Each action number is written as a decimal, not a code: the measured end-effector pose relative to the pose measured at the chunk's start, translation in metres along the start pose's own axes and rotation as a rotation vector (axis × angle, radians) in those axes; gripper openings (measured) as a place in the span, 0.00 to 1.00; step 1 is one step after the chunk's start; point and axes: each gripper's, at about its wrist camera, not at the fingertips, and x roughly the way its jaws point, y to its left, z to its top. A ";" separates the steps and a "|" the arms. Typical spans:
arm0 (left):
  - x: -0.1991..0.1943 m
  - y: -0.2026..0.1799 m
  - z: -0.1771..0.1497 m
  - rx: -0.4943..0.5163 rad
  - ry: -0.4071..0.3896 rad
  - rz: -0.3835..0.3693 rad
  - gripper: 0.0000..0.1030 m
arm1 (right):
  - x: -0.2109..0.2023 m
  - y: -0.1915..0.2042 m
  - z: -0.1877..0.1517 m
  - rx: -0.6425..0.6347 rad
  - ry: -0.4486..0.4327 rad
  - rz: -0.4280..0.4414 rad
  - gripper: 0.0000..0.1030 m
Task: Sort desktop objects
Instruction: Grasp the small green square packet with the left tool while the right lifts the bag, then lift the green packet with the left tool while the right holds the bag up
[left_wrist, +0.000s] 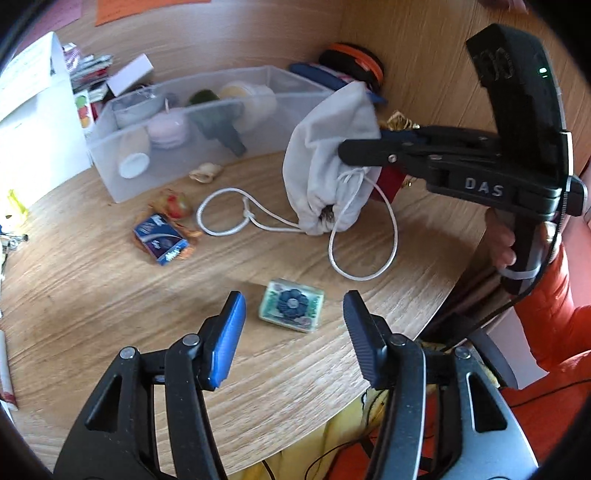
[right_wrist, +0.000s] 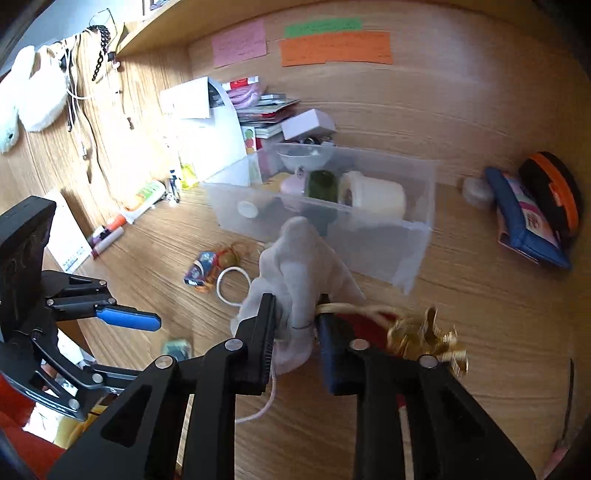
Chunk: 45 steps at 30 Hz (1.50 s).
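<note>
In the right wrist view, my right gripper (right_wrist: 299, 339) is shut on the fabric of a white drawstring bag (right_wrist: 295, 266). The bag (left_wrist: 328, 166) hangs tilted above the wooden desk (left_wrist: 110, 314) with its mouth down, and its white cord (left_wrist: 364, 275) trails in loops on the wood. The right gripper (left_wrist: 354, 147) reaches in from the right. My left gripper (left_wrist: 295, 343) is open, low over the desk's front edge. A small clear box with a blue flower (left_wrist: 291, 304) lies just beyond its fingertips, untouched. Its blue pad (right_wrist: 129, 319) shows at the left.
A clear plastic bin (left_wrist: 110, 177) holding candles and jars stands behind the bag. A blue card pack (left_wrist: 160, 238), a shell (left_wrist: 205, 171) and a wrapped sweet (left_wrist: 177, 205) lie left of it. A red item with gold ribbon (right_wrist: 424, 336) sits under the right gripper. Books (right_wrist: 266, 110) stand at the back.
</note>
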 end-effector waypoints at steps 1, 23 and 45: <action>0.002 -0.002 0.000 0.001 0.004 0.006 0.53 | -0.001 -0.001 -0.002 -0.001 0.005 -0.013 0.22; 0.010 0.008 -0.006 -0.027 -0.030 0.124 0.32 | 0.029 0.028 -0.018 -0.251 0.052 -0.130 0.82; -0.030 0.064 0.029 -0.206 -0.168 0.118 0.32 | -0.006 0.008 0.033 -0.093 -0.058 0.064 0.52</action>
